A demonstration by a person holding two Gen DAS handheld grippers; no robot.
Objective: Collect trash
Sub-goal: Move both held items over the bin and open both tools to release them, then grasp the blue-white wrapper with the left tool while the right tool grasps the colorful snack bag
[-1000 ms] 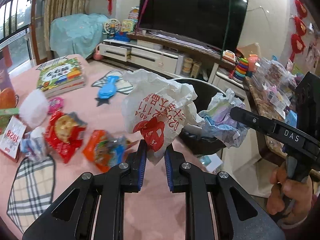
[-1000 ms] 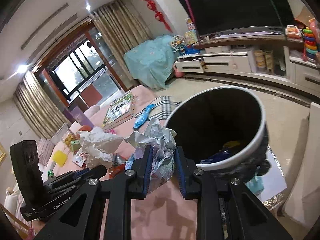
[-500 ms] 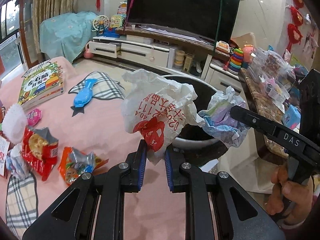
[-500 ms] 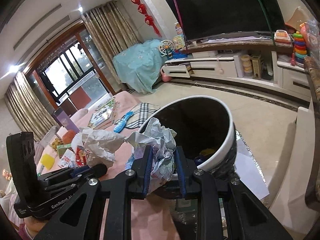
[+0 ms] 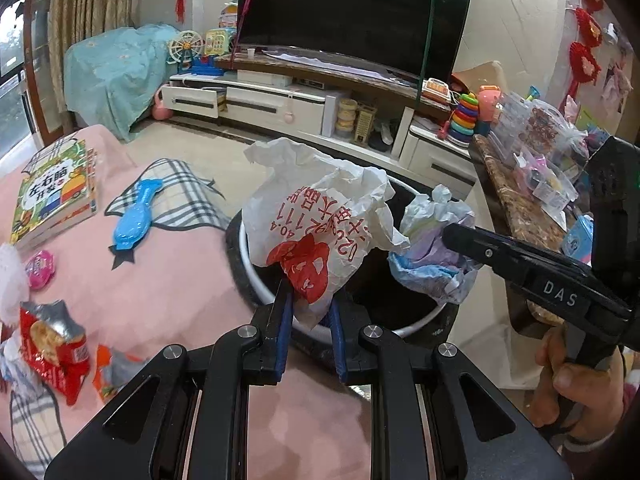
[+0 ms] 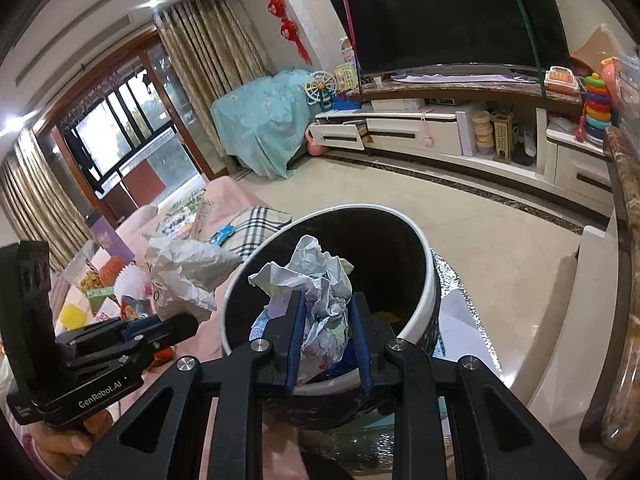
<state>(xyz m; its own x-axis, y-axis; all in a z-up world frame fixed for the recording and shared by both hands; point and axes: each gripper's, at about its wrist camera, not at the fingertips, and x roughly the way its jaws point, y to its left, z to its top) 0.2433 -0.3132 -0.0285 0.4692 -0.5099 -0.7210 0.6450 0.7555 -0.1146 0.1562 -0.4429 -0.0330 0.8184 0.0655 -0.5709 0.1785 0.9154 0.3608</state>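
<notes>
From my remote station I record the following. My left gripper [image 5: 308,312] is clamped on a crumpled white bag [image 5: 316,232] with red print, its blue pads pinching the bag's lower tip; the bag stands up above the fingers, over the near rim of the bin [image 5: 256,276]. My right gripper [image 6: 328,320] is clamped on a wad of crumpled pale paper [image 6: 320,296] with blue and lilac patches. In the right wrist view that wad sits directly over the bin's dark opening, inside the line of its white rim [image 6: 424,280]. In the left wrist view the same wad [image 5: 432,256] hangs just beside the white bag, the two not clearly touching.

The bin is round, black inside, white-rimmed, and stands against the edge of the pink tabletop [image 5: 160,280]. Some yellow and blue items lie at its bottom; I cannot identify them.

Still lying on the tabletop, to the left of the bin: a red snack wrapper [image 5: 52,348], an orange wrapper [image 5: 112,372] beside it, a small pink round packet [image 5: 40,268], a blue fish-shaped toy [image 5: 134,220] on a checked cloth patch [image 5: 176,192], and a picture book [image 5: 52,192] farther back.

A hand [image 5: 576,384] grips the right gripper's handle at the lower right of the left wrist view.
</notes>
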